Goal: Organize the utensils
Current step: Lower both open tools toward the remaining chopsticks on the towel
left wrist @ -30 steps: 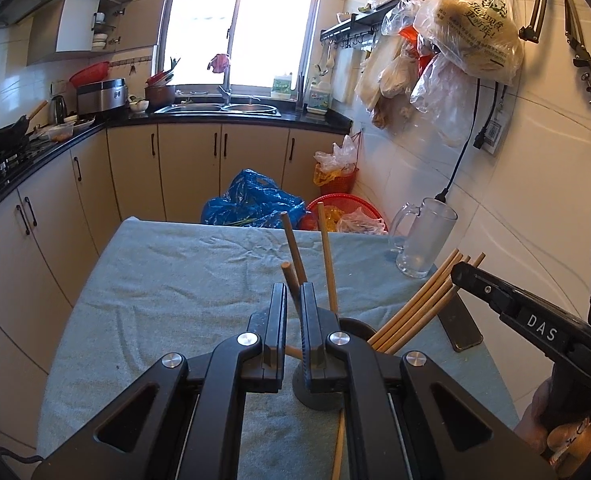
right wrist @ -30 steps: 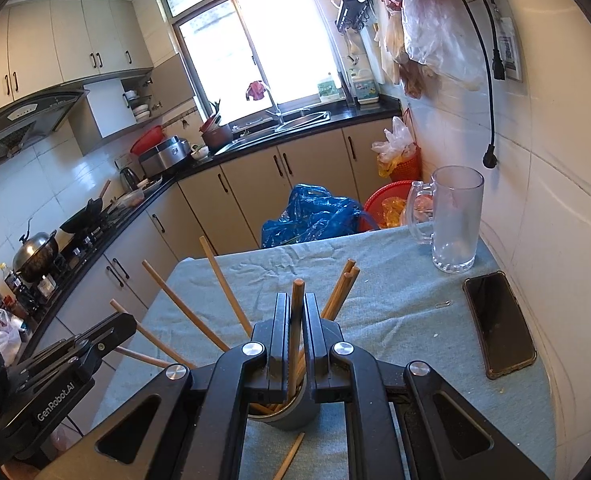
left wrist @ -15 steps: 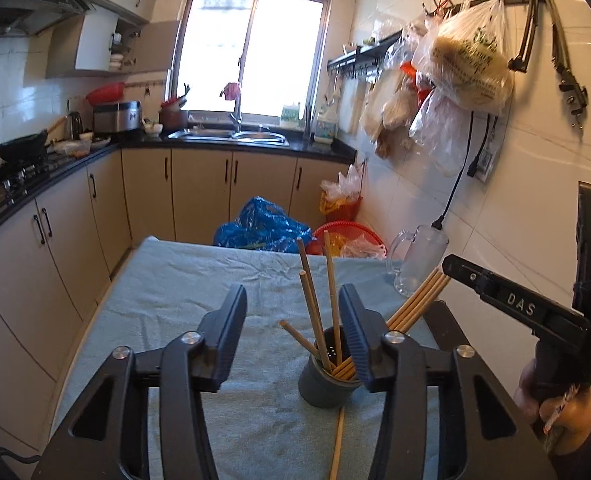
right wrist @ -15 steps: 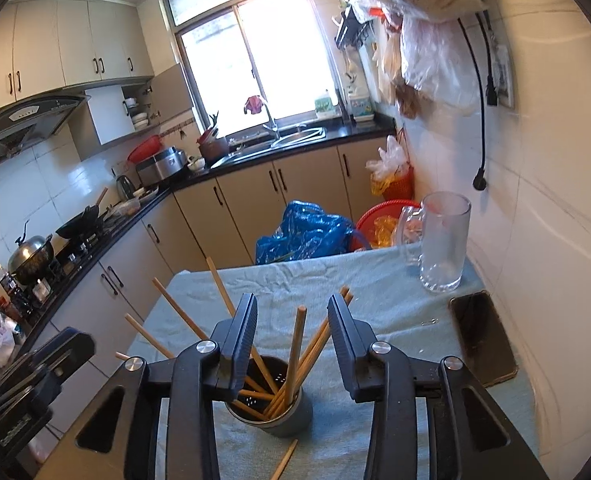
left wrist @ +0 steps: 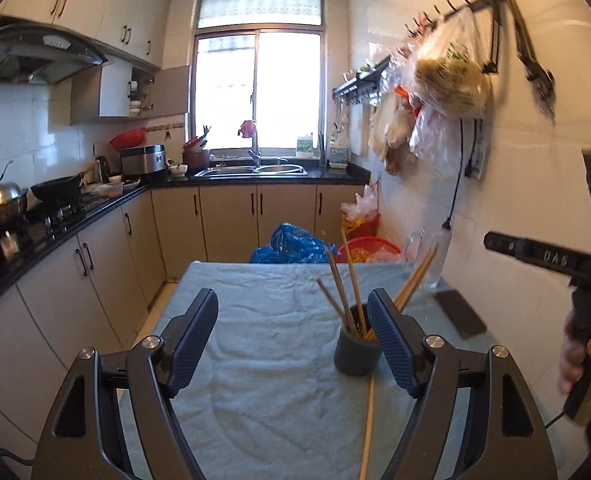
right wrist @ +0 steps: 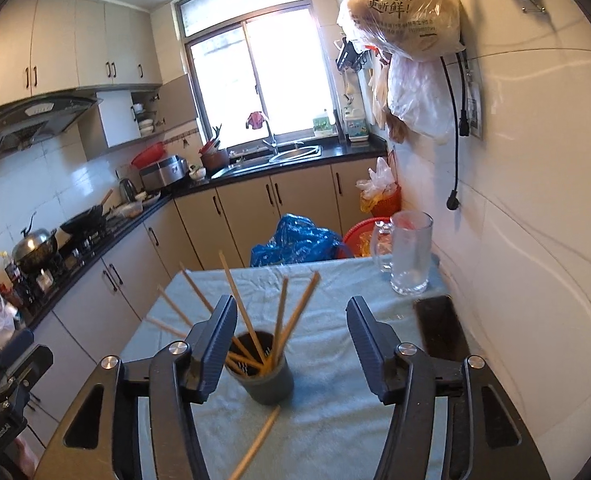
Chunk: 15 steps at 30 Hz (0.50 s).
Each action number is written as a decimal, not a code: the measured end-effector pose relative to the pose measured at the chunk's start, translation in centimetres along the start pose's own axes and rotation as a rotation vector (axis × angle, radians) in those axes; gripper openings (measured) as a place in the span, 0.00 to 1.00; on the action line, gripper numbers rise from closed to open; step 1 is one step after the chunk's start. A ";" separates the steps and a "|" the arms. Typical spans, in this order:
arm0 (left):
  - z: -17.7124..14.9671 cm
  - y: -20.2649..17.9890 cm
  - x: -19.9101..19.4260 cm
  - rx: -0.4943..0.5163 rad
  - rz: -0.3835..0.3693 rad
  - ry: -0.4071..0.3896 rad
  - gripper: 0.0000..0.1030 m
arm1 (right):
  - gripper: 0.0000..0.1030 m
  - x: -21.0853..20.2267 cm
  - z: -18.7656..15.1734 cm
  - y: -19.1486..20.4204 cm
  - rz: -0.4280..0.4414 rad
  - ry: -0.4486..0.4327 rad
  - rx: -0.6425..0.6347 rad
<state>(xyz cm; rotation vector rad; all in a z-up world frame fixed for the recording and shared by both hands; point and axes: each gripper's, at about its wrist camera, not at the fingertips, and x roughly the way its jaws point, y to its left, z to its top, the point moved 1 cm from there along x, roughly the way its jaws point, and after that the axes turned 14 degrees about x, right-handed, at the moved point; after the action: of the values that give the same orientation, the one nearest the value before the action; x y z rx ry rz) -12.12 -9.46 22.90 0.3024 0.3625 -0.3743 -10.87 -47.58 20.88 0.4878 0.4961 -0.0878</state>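
Step in hand: we read this as a release; most wooden chopsticks (right wrist: 281, 316) stand fanned in the dark grey round holder cup (right wrist: 265, 376), mid-table on the pale blue cloth-covered table (left wrist: 255, 288).
Left gripper (left wrist: 291, 338): jaws opening, wide, nothing between the pads; the cup sits just beside its right finger.
Right gripper (right wrist: 289, 344): jaws opening, clear of the sticks.
Stray: one loose wooden chopstick (left wrist: 367, 420) lies flat, running from the cup's base toward the near table edge.
Next move: we judge a low, narrow pinch on the stray, then tip it upright into the cup without knocking the cup.
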 end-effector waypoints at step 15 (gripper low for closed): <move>-6.0 -3.9 2.5 0.048 -0.082 0.192 0.75 | 0.68 -0.9 -7.4 -12.7 -0.221 0.225 0.033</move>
<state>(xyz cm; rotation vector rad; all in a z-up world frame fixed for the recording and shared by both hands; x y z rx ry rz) -13.24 -11.59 15.69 0.3722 0.5563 -0.4362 -17.38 -55.33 10.19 0.4760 0.7699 -0.2549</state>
